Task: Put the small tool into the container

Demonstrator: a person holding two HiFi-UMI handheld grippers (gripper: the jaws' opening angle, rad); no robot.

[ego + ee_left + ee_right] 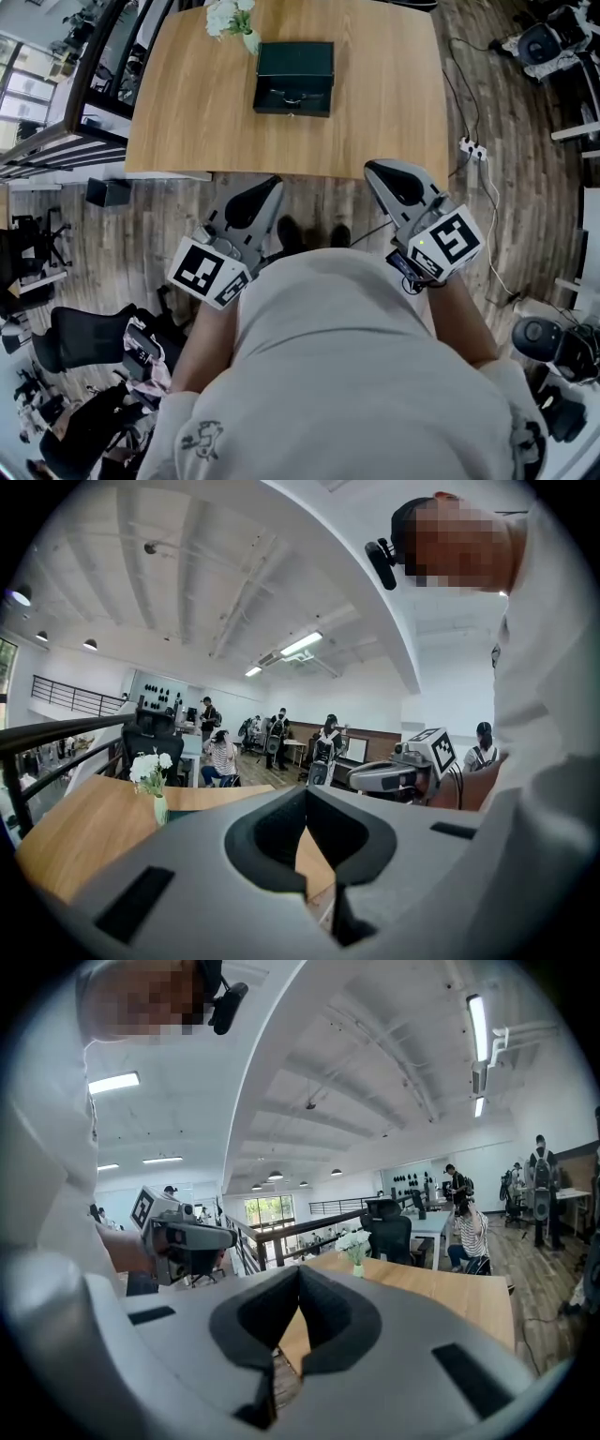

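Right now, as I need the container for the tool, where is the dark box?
In the head view the dark box lies on the wooden table, toward its far edge, just right of the white flowers.

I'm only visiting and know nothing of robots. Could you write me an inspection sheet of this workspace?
Surface: wooden table, two things at its far end.
Job's things: dark box on the table, lid shut; no small part seen.
Clutter: vase of white flowers by the box's corner.
Grippers: left tool and right tool shut, empty, short of the table.
Cables: cable and power strip on the floor.
Surroundings: chair, railing, people far off.
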